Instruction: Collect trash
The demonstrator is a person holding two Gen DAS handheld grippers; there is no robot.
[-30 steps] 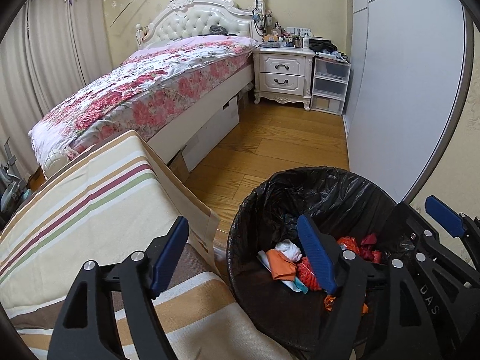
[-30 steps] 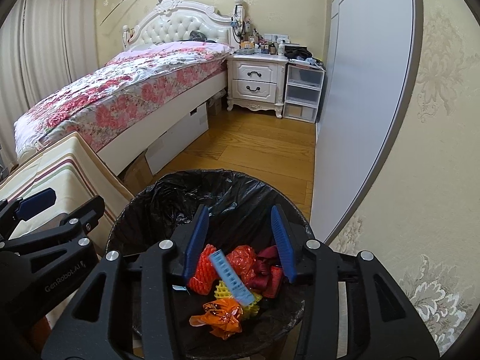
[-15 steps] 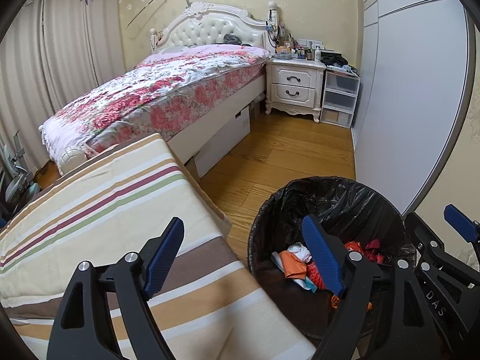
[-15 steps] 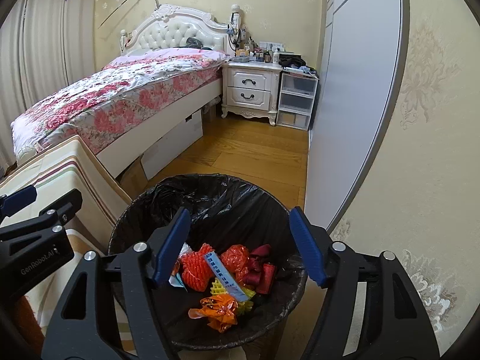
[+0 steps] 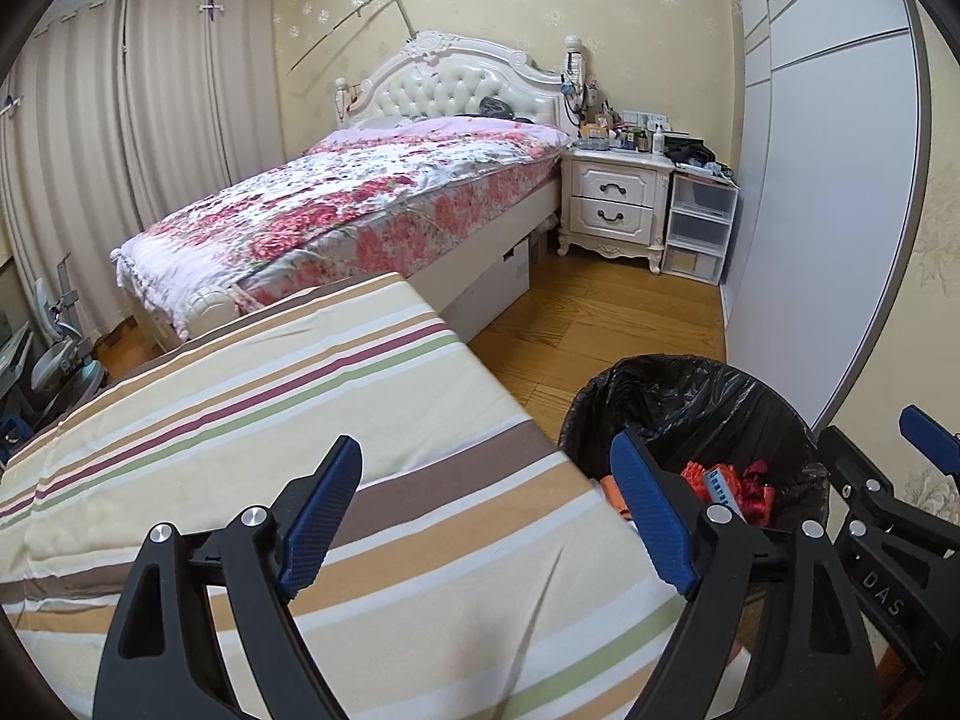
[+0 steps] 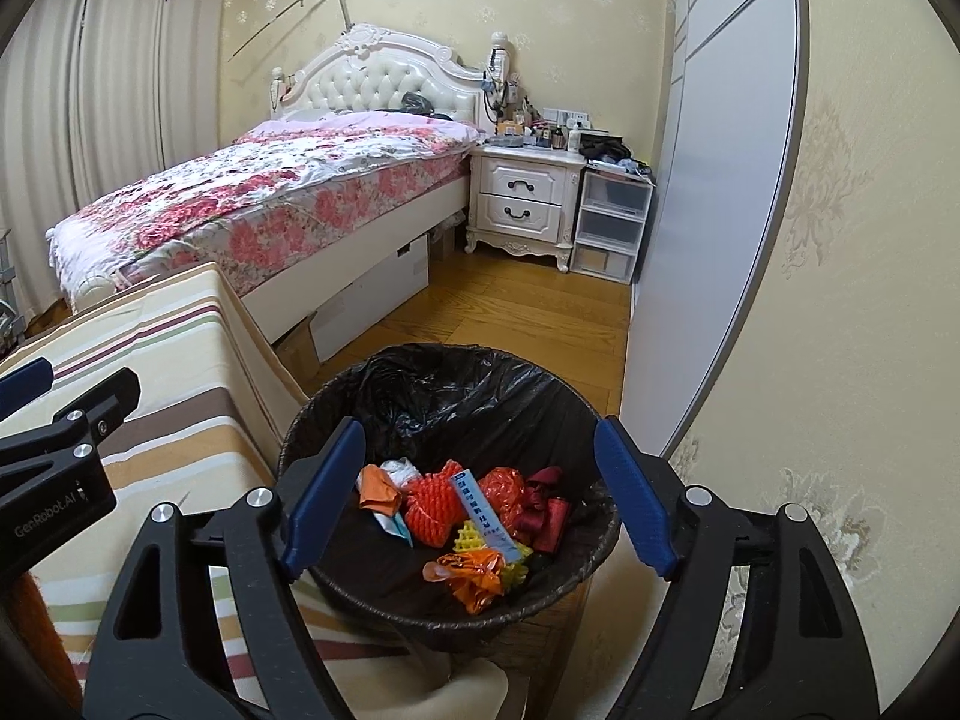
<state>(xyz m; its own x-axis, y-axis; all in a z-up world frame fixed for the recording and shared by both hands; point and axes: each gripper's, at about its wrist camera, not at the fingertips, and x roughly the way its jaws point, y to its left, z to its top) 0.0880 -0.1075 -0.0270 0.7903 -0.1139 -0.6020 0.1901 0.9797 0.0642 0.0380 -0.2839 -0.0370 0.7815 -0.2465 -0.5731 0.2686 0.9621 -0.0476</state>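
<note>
A round bin lined with a black bag (image 6: 456, 396) stands on the wooden floor beside a striped surface. Inside lie several pieces of trash: orange netting (image 6: 429, 507), an orange wrapper (image 6: 471, 576), a blue-and-white strip (image 6: 486, 510) and dark red ribbon (image 6: 543, 510). My right gripper (image 6: 480, 498) hovers above the bin; its jaws are opening and nothing is between them. My left gripper (image 5: 489, 516) hangs over the striped surface (image 5: 252, 420), left of the bin (image 5: 690, 402); its jaws are opening too, with nothing held.
A bed with a floral cover (image 5: 372, 204) fills the left and middle. A white nightstand (image 5: 618, 204) and plastic drawers (image 5: 699, 228) stand at the far wall. A grey wardrobe door (image 6: 720, 180) and wallpapered wall run along the right. Wooden floor (image 6: 510, 306) lies between.
Both grippers have drawn back and up from the bin, the left one shifting over the striped surface. The right jaws have spread wide; the blue-and-white strip now lies in the bin.
</note>
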